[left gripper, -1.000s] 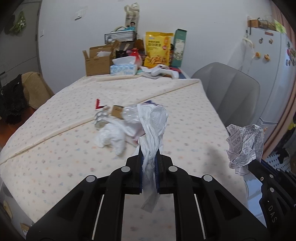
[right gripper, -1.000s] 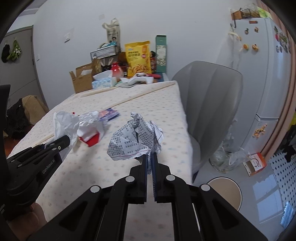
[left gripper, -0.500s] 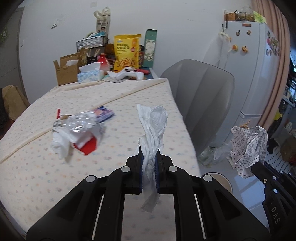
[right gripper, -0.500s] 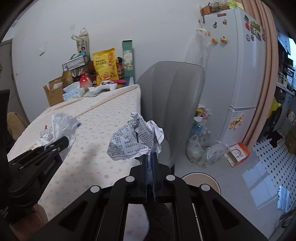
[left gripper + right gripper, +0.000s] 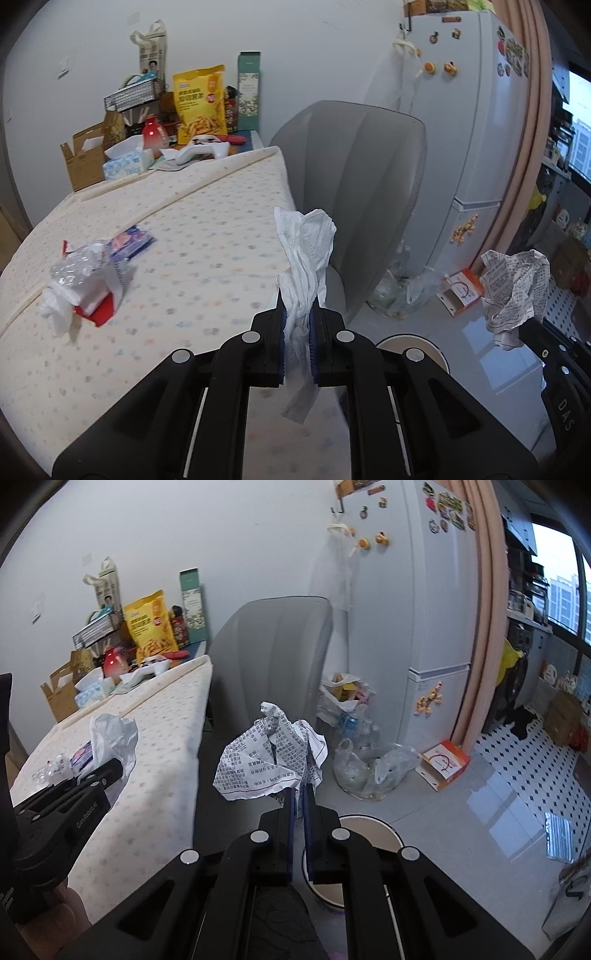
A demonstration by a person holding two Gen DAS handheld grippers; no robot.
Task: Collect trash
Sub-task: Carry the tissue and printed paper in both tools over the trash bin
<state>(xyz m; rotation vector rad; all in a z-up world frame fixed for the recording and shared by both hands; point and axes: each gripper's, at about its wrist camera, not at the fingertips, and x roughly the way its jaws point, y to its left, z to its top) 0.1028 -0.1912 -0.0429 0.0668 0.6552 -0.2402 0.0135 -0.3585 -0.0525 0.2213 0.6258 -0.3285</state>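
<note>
Both hands carry trash toward the bin, a round white-rimmed one on the floor just past the tabletop edge, beside the grey chair. The left gripper is clamped on a crumpled white tissue, which stands up above the fingers and hangs in a tail below them. The right gripper is pinched nearly closed on the lower edge of a crumpled printed paper.

To do this step well, each gripper should be brought squarely over the bin's mouth before it lets go, low enough that light paper does not drift aside. The right one looks nearly there: the bin's rim shows directly under its fingers. In the left view the bin lies lower right of the gripper, half hidden behind it, so that hand likely needs to travel further.

More trash, a plastic wrapper, tissue and red scrap, lies on the tabletop, well apart from both grippers.
</note>
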